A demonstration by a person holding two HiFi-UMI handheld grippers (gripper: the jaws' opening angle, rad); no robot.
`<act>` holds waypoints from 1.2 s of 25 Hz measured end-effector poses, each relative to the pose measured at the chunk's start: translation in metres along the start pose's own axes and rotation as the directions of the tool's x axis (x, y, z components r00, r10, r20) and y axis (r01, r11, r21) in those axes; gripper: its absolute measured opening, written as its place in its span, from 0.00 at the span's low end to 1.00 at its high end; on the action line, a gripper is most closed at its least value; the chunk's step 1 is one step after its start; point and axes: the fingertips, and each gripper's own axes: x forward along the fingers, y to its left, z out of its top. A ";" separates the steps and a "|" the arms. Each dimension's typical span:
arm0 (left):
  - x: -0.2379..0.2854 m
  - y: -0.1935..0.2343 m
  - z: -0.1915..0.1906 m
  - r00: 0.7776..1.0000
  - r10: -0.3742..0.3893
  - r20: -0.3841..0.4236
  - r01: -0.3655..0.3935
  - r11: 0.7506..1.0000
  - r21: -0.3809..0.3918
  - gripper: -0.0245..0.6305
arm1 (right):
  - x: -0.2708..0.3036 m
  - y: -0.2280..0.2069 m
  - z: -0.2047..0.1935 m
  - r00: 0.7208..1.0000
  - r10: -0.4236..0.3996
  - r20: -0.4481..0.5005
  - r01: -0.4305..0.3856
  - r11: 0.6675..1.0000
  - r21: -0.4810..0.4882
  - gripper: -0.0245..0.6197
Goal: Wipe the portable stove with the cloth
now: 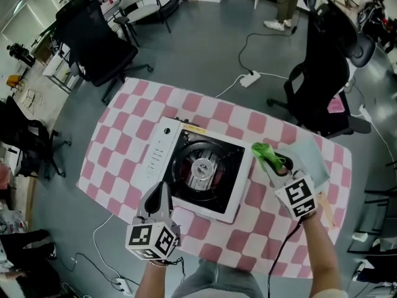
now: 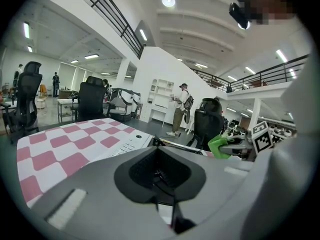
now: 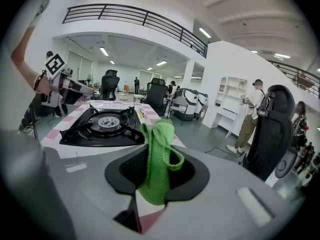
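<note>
Right gripper view: the right tongs [image 3: 151, 181] are clamped on a green knitted cloth [image 3: 158, 149] that stands up out of them. In the head view we see only its bunched end, just right of the white square portable stove [image 1: 162, 146] on the pink-and-white checked desk [image 1: 133, 101]. The left tongs [image 2: 161, 178] are closed to a thin slit with nothing between them, over the stove's near left corner. Their housing hides most of the stove in the left gripper view.

Cloth [image 3: 157, 159] bright green; portable stove [image 1: 201, 166] white with a black burner well; bench [image 1: 124, 135] — pink-and-white checks — floor [image 1: 205, 54] plain grey.
</note>
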 end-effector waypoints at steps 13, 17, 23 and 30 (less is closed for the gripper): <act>0.006 0.013 -0.003 0.999 0.043 -0.014 -0.043 0.999 -0.014 0.04 | 0.033 -0.001 -0.008 0.997 0.027 -0.066 -0.039 0.983 -0.179 0.19; 0.004 0.016 -0.003 0.999 0.051 -0.012 -0.051 0.999 -0.015 0.04 | 0.041 0.001 -0.012 0.995 0.041 -0.088 -0.057 0.982 -0.180 0.19; 0.001 0.024 -0.003 0.998 0.065 -0.013 -0.066 0.998 -0.021 0.04 | 0.042 0.002 -0.012 0.995 0.053 -0.087 -0.066 0.984 -0.164 0.19; 0.001 0.022 -0.009 0.998 0.055 -0.022 -0.056 0.998 -0.026 0.04 | 0.042 0.006 -0.013 0.993 0.071 -0.093 -0.085 0.986 -0.147 0.19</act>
